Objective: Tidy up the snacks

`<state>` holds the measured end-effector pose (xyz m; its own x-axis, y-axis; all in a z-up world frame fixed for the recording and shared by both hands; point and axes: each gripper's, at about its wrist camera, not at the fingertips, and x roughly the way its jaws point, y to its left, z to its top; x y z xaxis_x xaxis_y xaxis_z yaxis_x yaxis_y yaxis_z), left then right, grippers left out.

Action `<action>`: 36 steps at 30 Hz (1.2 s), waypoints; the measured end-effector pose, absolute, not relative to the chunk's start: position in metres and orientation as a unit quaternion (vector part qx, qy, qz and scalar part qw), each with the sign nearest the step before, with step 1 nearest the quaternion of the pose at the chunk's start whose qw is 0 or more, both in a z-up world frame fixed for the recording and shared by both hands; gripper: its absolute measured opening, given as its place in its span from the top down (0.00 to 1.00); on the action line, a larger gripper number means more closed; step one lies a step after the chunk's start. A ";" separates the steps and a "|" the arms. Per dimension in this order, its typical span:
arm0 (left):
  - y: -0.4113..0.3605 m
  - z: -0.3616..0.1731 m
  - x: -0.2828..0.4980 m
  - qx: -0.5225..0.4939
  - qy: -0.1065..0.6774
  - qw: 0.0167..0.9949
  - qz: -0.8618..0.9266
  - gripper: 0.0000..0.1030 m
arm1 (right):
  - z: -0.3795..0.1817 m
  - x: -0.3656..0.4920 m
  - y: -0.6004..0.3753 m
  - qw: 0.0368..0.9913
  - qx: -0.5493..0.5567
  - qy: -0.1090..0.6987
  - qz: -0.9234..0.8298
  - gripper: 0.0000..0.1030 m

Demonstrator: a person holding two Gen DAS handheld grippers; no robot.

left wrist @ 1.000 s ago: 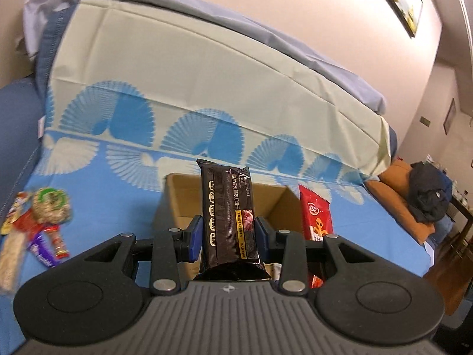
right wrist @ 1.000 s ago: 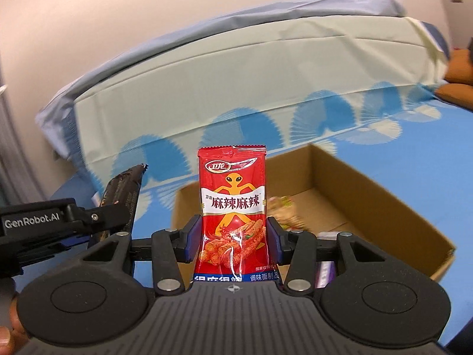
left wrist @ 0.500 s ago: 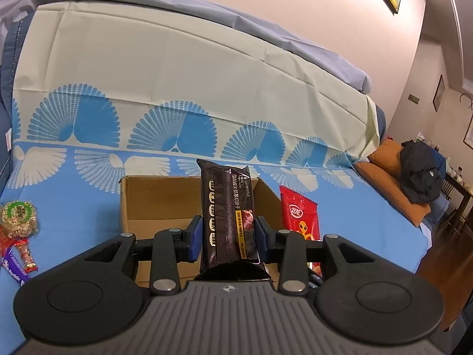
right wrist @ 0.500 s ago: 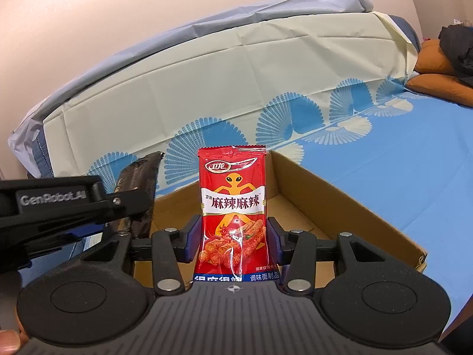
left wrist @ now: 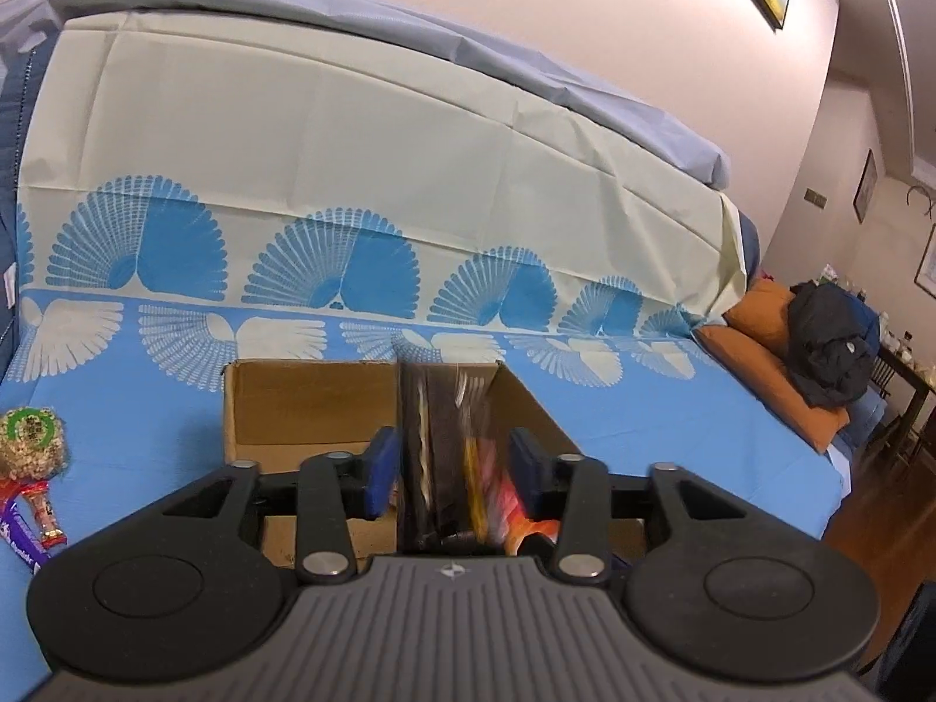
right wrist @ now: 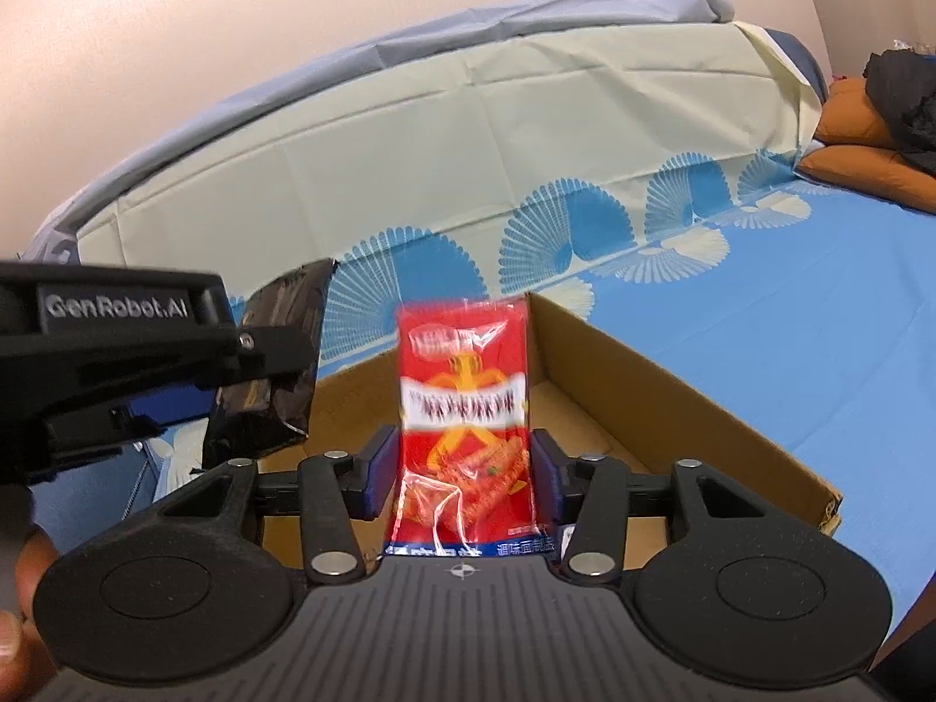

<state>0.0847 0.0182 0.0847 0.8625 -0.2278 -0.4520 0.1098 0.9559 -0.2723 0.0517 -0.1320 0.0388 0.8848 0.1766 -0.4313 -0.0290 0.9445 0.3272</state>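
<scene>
A brown cardboard box lies open on the blue bedsheet, just ahead of both grippers. My left gripper is over the box and its jaws are opening. The dark snack packet shows as a blur between them, with a gap at each blue pad. The right wrist view shows that packet tilted at the left gripper. My right gripper holds a red spicy-snack packet upright over the box. Its jaws are starting to open, with the pads against the packet's sides.
Loose snacks lie on the sheet left of the box: a round rice cake, a red candy and a purple bar. Orange pillows with a dark garment sit far right. A cream cover rises behind the box.
The left jaws have spread and the dark packet, sharp and gripped before, is now blurred and sits lower. The red packet is blurred too, and the right pads stand slightly wider.
</scene>
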 end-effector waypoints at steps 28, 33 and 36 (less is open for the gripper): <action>0.215 -0.028 -0.052 -0.083 0.223 0.970 0.049 0.77 | 0.028 0.027 -0.080 0.963 0.075 0.218 0.142 0.43; 0.235 -0.034 -0.053 -0.137 0.220 0.964 0.069 0.79 | 0.024 0.015 -0.055 0.956 0.042 0.216 0.194 0.43; 0.229 -0.035 -0.047 -0.122 0.229 0.963 0.068 0.79 | 0.021 0.009 -0.038 0.948 0.027 0.220 0.229 0.47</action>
<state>-0.0472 0.2294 -0.0347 0.8857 0.0752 -0.4580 -0.1873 0.9608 -0.2046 0.0092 -0.0384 0.0213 0.7984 0.4463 -0.4042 -0.4223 0.8935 0.1526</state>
